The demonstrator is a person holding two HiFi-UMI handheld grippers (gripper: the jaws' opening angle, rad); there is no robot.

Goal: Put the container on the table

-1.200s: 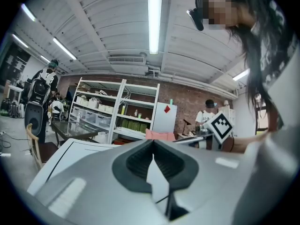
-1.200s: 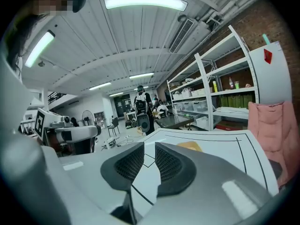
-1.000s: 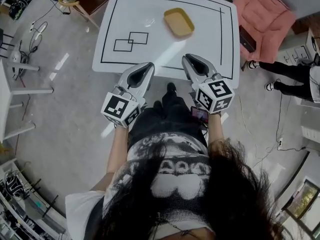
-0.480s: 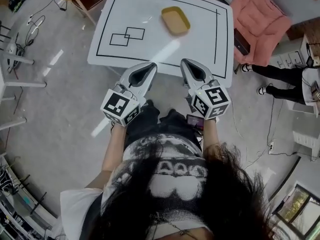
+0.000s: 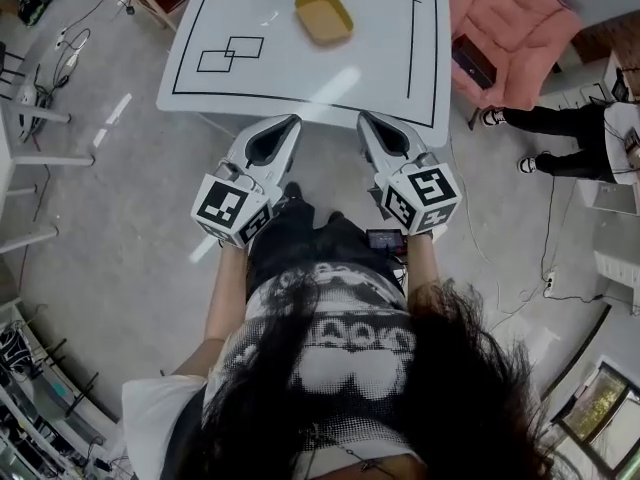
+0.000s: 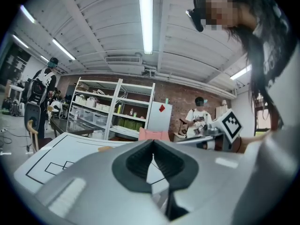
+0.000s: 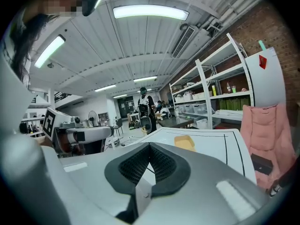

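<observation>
One yellow container point(image 5: 323, 16) sits open side up on the far part of the single white bench point(image 5: 300, 83) — its long axis slants from far-left to near-right in the head view. Two claws, the left claw point(image 5: 288, 121) and the right claw point(image 5: 368, 119), hang at the bench's near edge, each closed tight on nothing.

Two grippers: left gripper point(image 5: 283, 122) and right gripper point(image 5: 368, 118). Two marker cubes point(image 5: 231, 209), one per gripper. One table point(image 5: 300, 73). One container point(image 5: 323, 17), near its far edge. Two overlapping drawn rectangles point(image 5: 230, 54), by its left edge. One pink armchair point(image 5: 500, 18), beyond its far right corner.
</observation>
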